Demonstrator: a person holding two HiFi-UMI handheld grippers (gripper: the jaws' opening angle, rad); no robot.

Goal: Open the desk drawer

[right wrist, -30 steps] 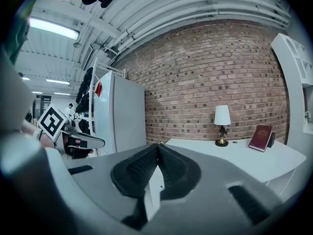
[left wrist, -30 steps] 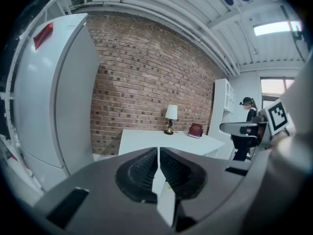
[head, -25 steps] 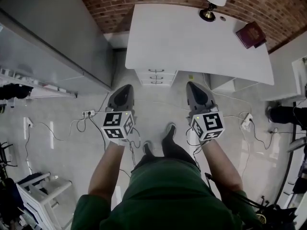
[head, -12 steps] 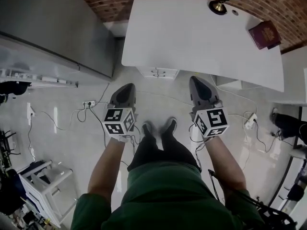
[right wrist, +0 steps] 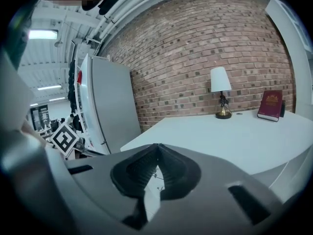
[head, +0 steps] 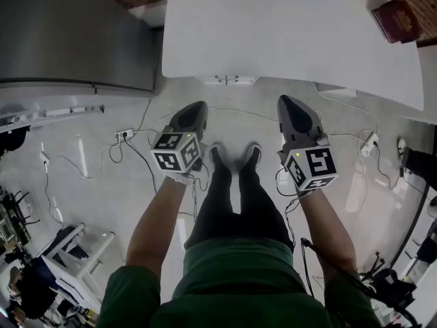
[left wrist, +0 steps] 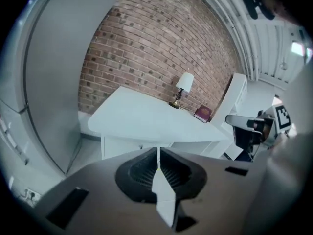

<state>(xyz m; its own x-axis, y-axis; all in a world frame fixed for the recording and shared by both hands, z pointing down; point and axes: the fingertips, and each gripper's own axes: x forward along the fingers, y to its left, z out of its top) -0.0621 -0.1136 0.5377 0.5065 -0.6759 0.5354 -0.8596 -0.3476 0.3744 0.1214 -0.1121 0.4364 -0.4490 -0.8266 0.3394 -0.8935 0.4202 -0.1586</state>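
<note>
Pointing both grippers at the white desk (head: 287,33), I hold the left gripper (head: 196,108) and the right gripper (head: 287,102) with their jaws pressed together and nothing pinched between them. The desk drawer (head: 227,80) sits under the desk's front edge, ahead of both tips and between them (nearer the left one), apart from either. In the left gripper view, the drawer front (left wrist: 128,146) shows just above the left gripper's closed tips (left wrist: 158,151).

Compared with 1 second ago, the desk has slid toward the top of the head view. The 3 drawer fronts seen then are now a narrow strip under the edge. The lamp has left that view almost entirely, and both grippers stand closer to the desk edge.
</note>
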